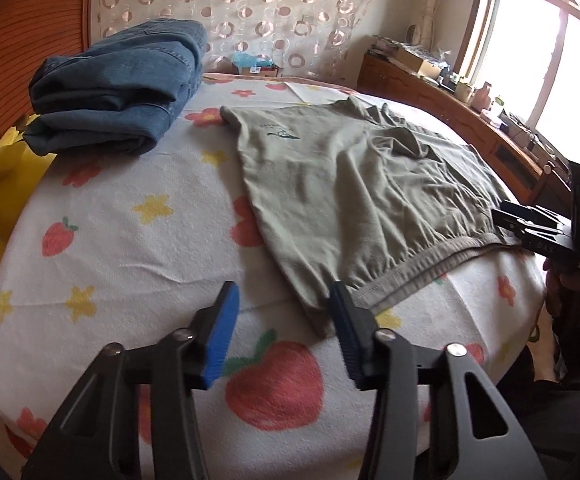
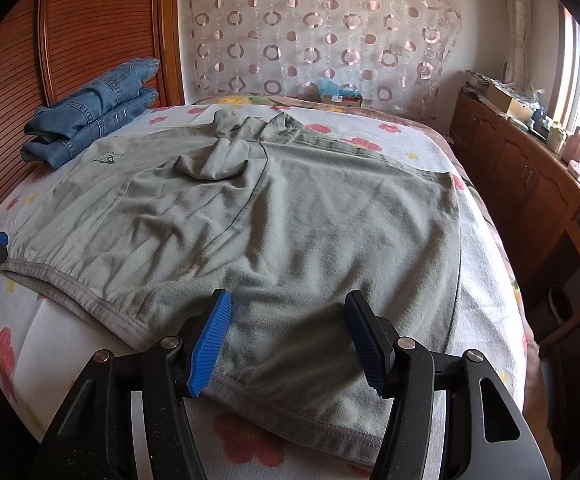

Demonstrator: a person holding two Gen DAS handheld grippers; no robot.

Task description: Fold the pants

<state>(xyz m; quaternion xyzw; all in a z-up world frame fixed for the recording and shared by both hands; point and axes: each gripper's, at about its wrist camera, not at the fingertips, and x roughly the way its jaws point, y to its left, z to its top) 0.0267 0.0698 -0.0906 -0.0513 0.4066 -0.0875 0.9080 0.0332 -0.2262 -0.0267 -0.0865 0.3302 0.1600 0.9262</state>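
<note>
1. Blue ribbed pads line both fingers of the left tool (image 1: 281,328), which stands spread wide with nothing between them, low over the bed's near edge; its right finger sits just at the corner of the waistband.
2. The right tool (image 2: 287,340) is likewise spread wide, its blue pads apart above the near hem of the fabric, gripping nothing.
3. The grey-green pants (image 2: 273,216) lie spread flat across the bed, elastic waistband (image 1: 410,268) toward the left tool, with a rumpled bunch of cloth near the middle and a small dark logo (image 1: 281,132) at the far left corner.
4. The bed sheet (image 1: 121,240) under them is white with strawberries, stars and flowers.
5. Folded blue jeans (image 1: 125,80) sit stacked at the far left by the wooden headboard (image 2: 89,28), apart from the pants.
6. A wooden cabinet (image 2: 530,176) with clutter runs along the right wall beneath a bright window (image 1: 530,52).
</note>
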